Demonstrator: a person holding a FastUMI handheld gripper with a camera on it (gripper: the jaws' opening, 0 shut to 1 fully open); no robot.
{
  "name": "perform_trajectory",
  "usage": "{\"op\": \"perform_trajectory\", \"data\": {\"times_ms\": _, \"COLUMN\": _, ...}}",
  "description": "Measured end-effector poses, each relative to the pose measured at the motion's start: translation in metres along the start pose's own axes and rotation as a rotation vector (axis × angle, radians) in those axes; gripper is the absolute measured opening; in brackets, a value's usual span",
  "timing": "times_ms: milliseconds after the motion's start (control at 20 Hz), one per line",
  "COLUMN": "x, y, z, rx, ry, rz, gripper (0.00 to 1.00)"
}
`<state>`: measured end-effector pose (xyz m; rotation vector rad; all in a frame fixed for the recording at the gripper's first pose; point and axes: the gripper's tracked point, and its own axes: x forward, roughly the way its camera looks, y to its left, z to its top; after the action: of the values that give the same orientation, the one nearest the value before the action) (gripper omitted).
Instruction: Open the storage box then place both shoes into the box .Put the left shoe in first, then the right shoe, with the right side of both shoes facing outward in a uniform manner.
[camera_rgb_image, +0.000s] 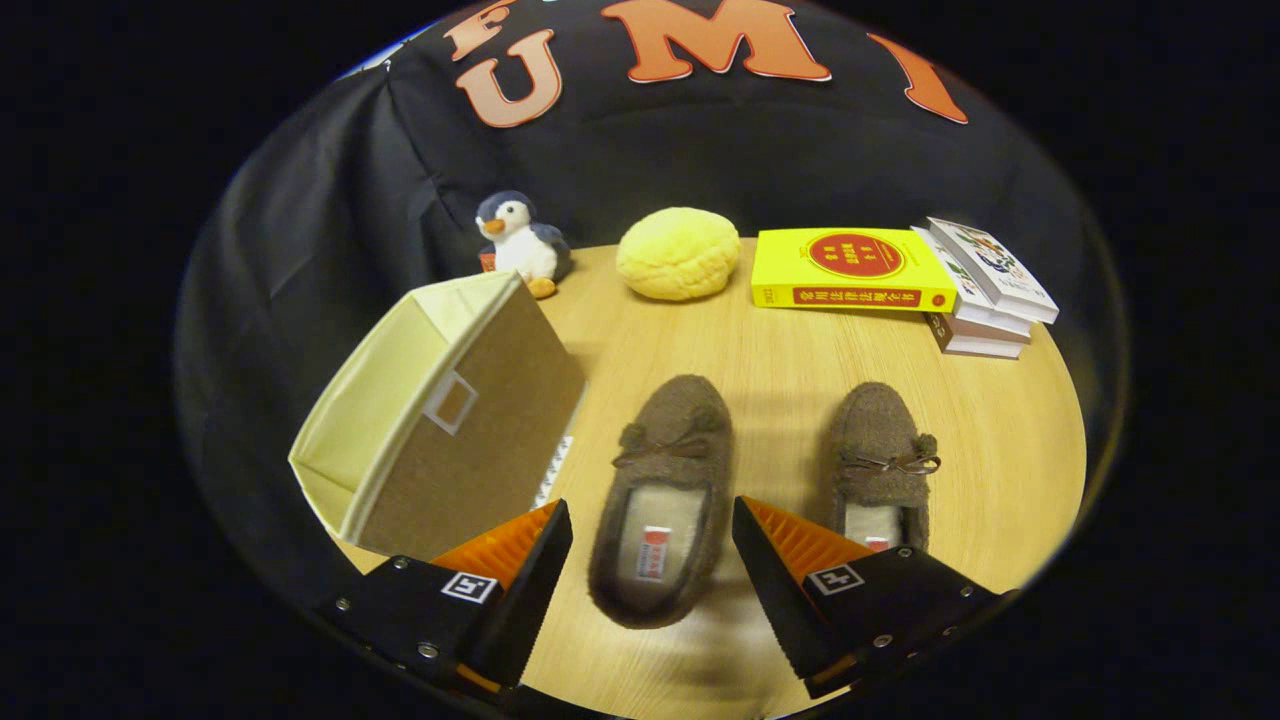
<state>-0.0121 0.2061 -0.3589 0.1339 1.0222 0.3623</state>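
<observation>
1. now our tool (652, 535) hangs with its fingers spread wide, gripping nothing, and the heel of the left shoe (662, 498) lies between them on the bench (780, 370).
2. the right shoe (882, 462) sits just beside it, toes pointing away from us.
3. the storage box (440, 415) stands tilted beside the left shoe, its opening turned away from the shoes.
4. we judge both shoes light, soft and fuzzy, so they will squash under a pinch.
5. we would take the left shoe across its heel collar, where the edge looks firmest.
</observation>
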Motion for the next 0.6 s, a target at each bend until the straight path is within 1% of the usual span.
{"op": "perform_trajectory", "data": {"times_ms": 100, "x": 0.012, "y": -0.009, "z": -0.009, "rx": -0.006, "ry": 0.031, "rz": -0.012, "gripper": 0.96}}
{"op": "perform_trajectory", "data": {"times_ms": 300, "x": 0.04, "y": -0.029, "z": -0.011, "rx": 0.005, "ry": 0.047, "rz": -0.059, "gripper": 0.87}}
{"op": "perform_trajectory", "data": {"times_ms": 400, "x": 0.055, "y": -0.037, "z": -0.008, "rx": 0.02, "ry": 0.047, "rz": -0.077, "gripper": 0.82}}
{"op": "perform_trajectory", "data": {"times_ms": 600, "x": 0.082, "y": -0.041, "z": -0.002, "rx": 0.049, "ry": 0.039, "rz": -0.078, "gripper": 0.68}}
